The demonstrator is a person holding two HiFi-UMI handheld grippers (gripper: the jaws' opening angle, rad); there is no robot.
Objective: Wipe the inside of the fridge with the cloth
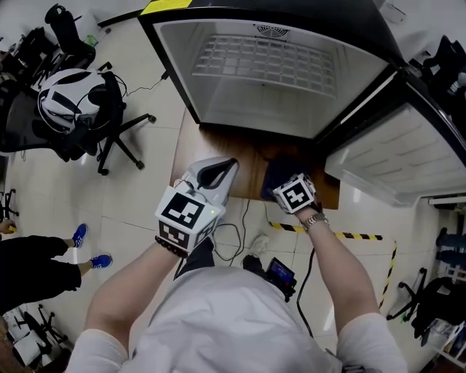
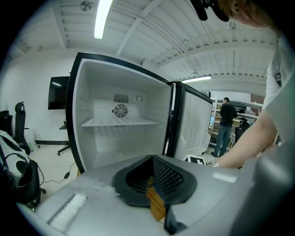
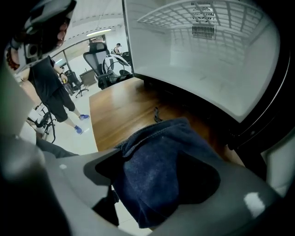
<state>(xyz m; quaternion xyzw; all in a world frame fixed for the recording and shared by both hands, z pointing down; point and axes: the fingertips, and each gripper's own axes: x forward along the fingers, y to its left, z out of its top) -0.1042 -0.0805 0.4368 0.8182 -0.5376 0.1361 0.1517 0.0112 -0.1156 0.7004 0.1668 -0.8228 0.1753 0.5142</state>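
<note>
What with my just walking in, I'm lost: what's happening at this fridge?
A person holds a gripper in each hand before the open fridge. The right gripper points down over the blue cloth on the wooden table, jaws wide apart with the cloth between them. The left gripper is shut and empty. No wiping is under way.

No print can be read anywhere. The yellow label [image 1: 169,6] on the fridge's [image 1: 182,62] top front edge is too small to read.
</note>
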